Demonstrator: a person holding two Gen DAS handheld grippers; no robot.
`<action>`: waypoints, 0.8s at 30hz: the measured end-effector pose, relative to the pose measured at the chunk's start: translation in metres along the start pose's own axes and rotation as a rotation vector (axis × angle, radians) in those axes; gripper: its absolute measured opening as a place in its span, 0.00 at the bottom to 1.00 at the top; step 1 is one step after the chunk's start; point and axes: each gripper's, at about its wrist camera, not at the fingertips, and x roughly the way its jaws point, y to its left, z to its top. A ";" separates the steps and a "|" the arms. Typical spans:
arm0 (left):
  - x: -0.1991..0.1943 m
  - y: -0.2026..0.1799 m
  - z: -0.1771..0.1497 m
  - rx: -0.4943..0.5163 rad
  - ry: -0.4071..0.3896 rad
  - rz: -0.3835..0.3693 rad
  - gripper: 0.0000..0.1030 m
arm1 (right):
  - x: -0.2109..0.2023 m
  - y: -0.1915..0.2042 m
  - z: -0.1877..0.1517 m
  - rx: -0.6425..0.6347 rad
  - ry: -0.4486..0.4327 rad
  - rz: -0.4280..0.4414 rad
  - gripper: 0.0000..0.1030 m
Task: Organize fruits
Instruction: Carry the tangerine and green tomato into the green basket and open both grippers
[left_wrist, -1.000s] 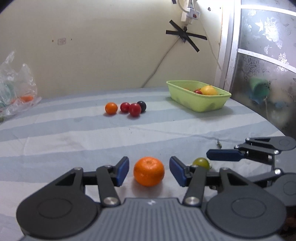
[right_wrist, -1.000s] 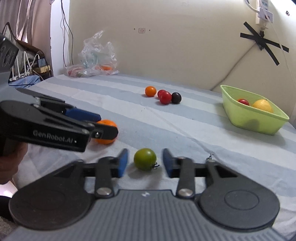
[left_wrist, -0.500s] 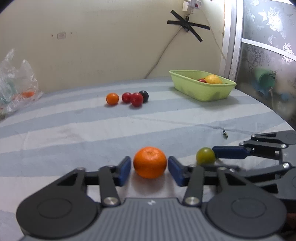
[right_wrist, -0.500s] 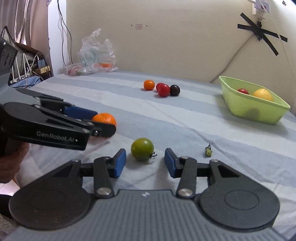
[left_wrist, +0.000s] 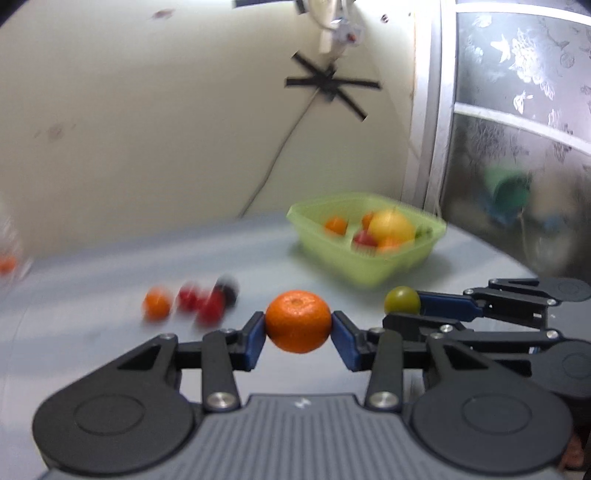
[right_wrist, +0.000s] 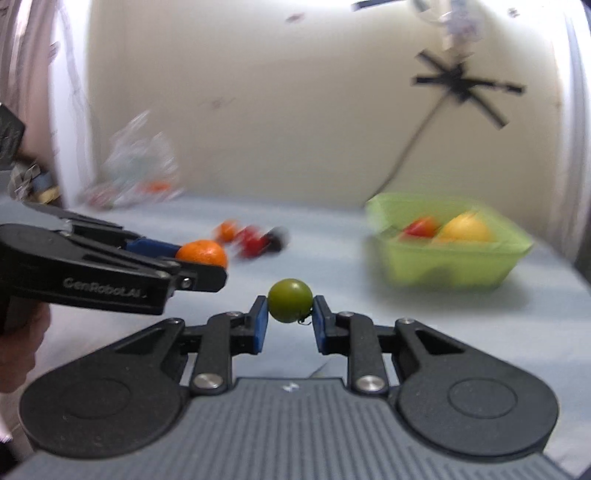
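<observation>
My left gripper (left_wrist: 298, 334) is shut on an orange mandarin (left_wrist: 298, 317) and holds it above the striped cloth. In the right wrist view the same mandarin (right_wrist: 202, 252) shows at the tip of the left gripper (right_wrist: 207, 269). The jaws of my right gripper (right_wrist: 290, 315) are closing, and their blue pads press on a green tomato (right_wrist: 290, 299) held off the cloth. From the left wrist view that tomato (left_wrist: 402, 300) sits at the right gripper's tip (left_wrist: 404, 309). A light green basket (left_wrist: 369, 275) ahead on the right holds a yellow fruit and small red and orange ones.
A small orange fruit (left_wrist: 157, 303), two red tomatoes (left_wrist: 201, 301) and a dark one (left_wrist: 229, 286) lie loose on the cloth at left. A clear plastic bag (right_wrist: 136, 170) sits by the far wall. A person's hand (right_wrist: 18, 350) holds the left gripper.
Both grippers closed on their fruit and lifted it off the cloth. Both moved forward toward the basket, which now looks larger. The background is blurred by the motion.
</observation>
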 end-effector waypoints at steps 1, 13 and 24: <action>0.011 -0.003 0.012 0.003 -0.007 -0.013 0.38 | 0.003 -0.009 0.006 0.010 -0.018 -0.022 0.27; 0.151 -0.024 0.098 -0.022 0.105 -0.116 0.38 | 0.056 -0.078 0.037 0.064 -0.056 -0.219 0.28; 0.159 -0.026 0.094 -0.045 0.103 -0.069 0.46 | 0.058 -0.086 0.034 0.081 -0.105 -0.235 0.46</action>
